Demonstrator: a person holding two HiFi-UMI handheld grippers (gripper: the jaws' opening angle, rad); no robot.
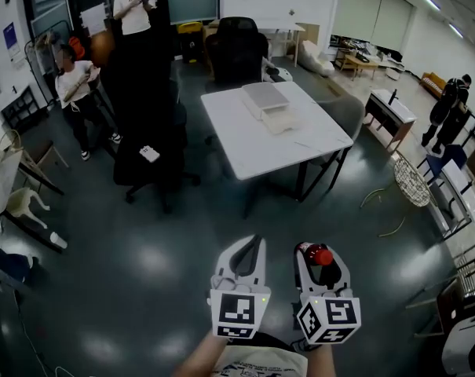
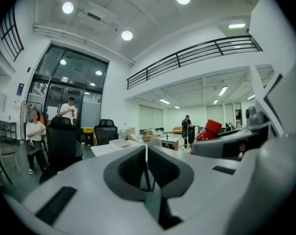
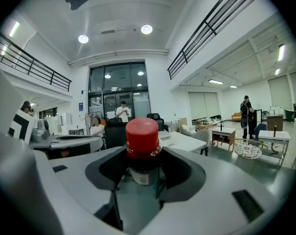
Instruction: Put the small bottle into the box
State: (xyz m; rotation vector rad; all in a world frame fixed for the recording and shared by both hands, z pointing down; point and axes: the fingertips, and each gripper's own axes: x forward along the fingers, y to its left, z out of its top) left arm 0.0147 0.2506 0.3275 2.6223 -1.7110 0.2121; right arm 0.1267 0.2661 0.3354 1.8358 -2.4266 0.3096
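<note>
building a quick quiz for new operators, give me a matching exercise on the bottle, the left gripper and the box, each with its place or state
Things:
1. bottle
2. left gripper
3. box

Places or states:
A. sits on the white table
B. clamped between the jaws of the right gripper, red cap up
C. jaws together, nothing between them

Pairs: 1-B, 2-C, 3-A
</note>
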